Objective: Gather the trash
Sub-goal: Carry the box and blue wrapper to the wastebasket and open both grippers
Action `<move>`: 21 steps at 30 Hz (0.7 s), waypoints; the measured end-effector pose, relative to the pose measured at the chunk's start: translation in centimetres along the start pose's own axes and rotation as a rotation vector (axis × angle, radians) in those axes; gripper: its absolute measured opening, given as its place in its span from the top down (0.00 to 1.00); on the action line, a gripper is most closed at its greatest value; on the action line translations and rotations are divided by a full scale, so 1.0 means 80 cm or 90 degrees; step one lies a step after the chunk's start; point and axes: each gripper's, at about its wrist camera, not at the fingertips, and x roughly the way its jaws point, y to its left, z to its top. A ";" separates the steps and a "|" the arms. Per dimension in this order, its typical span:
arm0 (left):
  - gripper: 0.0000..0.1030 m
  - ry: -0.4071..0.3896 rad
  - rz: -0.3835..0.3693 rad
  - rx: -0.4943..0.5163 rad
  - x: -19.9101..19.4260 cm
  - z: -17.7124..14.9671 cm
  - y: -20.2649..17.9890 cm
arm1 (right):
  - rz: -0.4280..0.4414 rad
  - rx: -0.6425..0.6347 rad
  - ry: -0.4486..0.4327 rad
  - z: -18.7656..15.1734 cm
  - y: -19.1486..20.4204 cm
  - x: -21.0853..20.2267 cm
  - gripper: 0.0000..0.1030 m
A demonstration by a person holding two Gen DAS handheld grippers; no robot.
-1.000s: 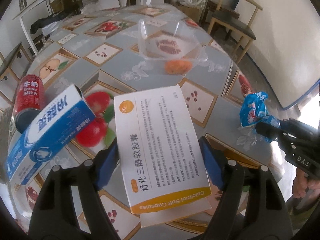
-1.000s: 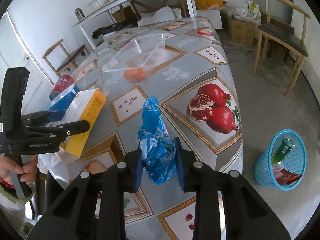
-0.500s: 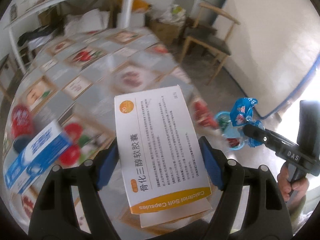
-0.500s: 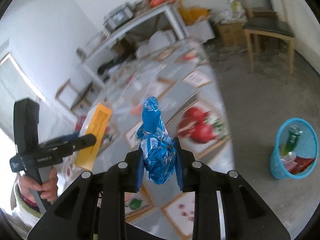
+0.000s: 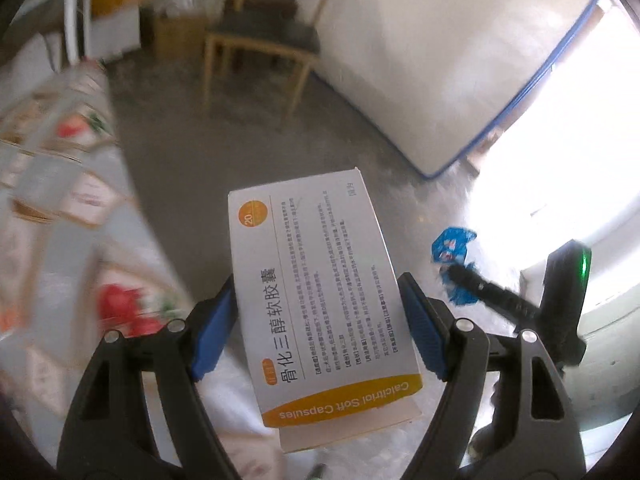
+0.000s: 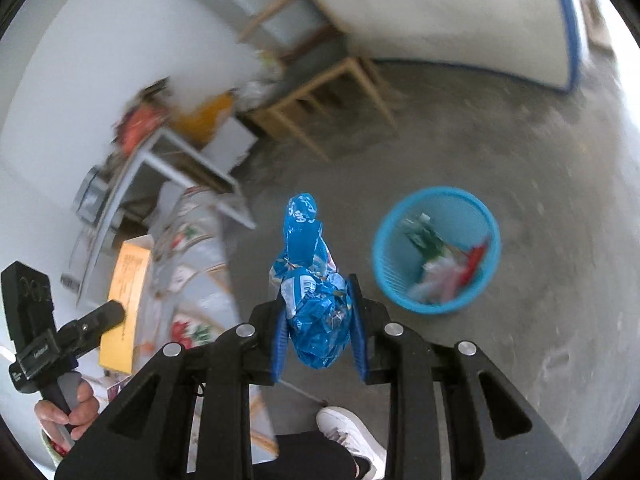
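My left gripper [image 5: 320, 320] is shut on a white and orange medicine box [image 5: 320, 292], held out over the grey floor beside the table edge. My right gripper [image 6: 318, 332] is shut on a crumpled blue wrapper [image 6: 312, 284], its blue pads pressed on both sides. In the left wrist view, the right gripper [image 5: 456, 276] with the blue wrapper [image 5: 454, 246] shows at the right. From the right wrist, the left gripper [image 6: 120, 312] with the box [image 6: 126, 300] appears at the left. A blue mesh trash basket [image 6: 468, 300] stands on the floor just right of the wrapper, with several bits of trash inside.
The table with a fruit-print cloth [image 5: 48, 208] lies to the left. A wooden chair [image 5: 260, 40] stands by the white wall. A person's hand [image 6: 68, 404] grips the left tool, and a white shoe [image 6: 352, 432] stands on the concrete floor [image 6: 520, 200].
Both grippers have swung off the table toward the floor, each keeping its load. The basket now sits much closer and more central in the right wrist view.
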 end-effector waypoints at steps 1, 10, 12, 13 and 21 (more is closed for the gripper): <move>0.28 0.022 0.001 -0.004 0.027 0.009 -0.006 | -0.007 0.025 0.013 0.004 -0.020 0.013 0.75; 0.13 0.078 0.018 -0.056 0.182 0.079 -0.039 | -0.036 0.130 0.013 0.075 -0.109 0.120 0.61; 0.13 0.065 0.029 -0.061 0.202 0.091 -0.037 | -0.065 0.146 0.013 0.088 -0.133 0.160 0.50; 0.13 0.063 0.033 -0.067 0.210 0.093 -0.033 | -0.073 0.154 0.021 0.089 -0.142 0.172 0.50; 0.13 0.017 0.006 -0.119 0.160 0.062 0.009 | -0.101 0.132 0.044 0.056 -0.161 0.194 0.50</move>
